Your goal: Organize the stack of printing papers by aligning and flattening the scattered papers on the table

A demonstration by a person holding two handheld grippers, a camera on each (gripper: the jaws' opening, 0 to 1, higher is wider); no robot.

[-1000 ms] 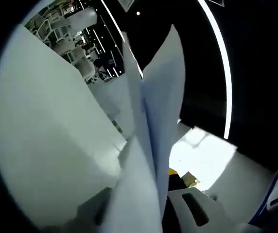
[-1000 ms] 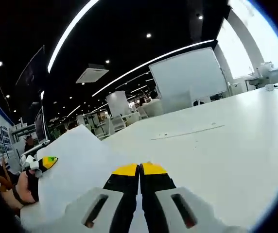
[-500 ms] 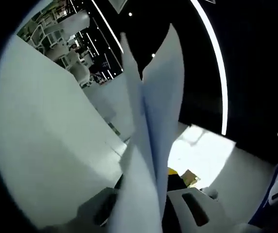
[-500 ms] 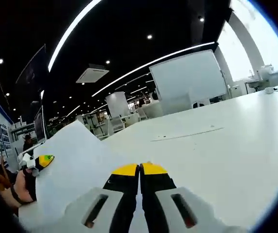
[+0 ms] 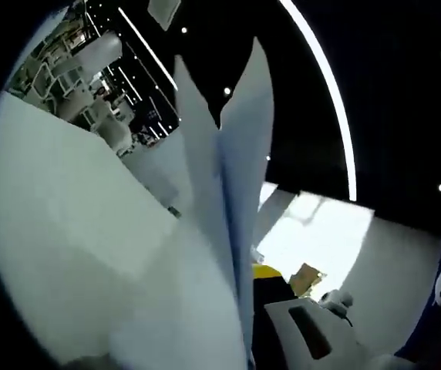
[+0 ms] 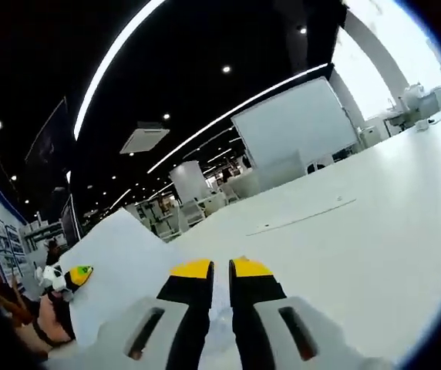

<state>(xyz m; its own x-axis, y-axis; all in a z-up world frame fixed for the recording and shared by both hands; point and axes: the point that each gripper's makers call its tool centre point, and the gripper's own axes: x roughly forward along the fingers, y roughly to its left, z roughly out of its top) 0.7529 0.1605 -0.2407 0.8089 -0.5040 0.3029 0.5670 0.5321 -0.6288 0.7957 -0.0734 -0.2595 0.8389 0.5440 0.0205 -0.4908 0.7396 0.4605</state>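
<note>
A stack of white printing papers (image 5: 228,193) stands on edge in the left gripper view, rising between my left gripper's (image 5: 244,277) jaws, which are shut on it. Its yellow-tipped right fingertip (image 5: 270,274) shows; the sheets hide the other. In the right gripper view the same papers (image 6: 120,262) slope up to the left over the white table (image 6: 359,231). The left gripper (image 6: 74,276) holds their far left edge. My right gripper (image 6: 220,268) sits at the papers' near edge, its yellow-tipped jaws slightly apart with white paper showing in the gap.
A person's hand (image 6: 51,316) holds the left gripper at the lower left. A white panel (image 6: 294,127) stands beyond the table, with chairs and desks (image 6: 197,208) behind. The table (image 5: 51,231) stretches wide to the right.
My right gripper's jaws, pressed together before, have parted a little. The left gripper still holds the upright papers; both views have tilted slightly.
</note>
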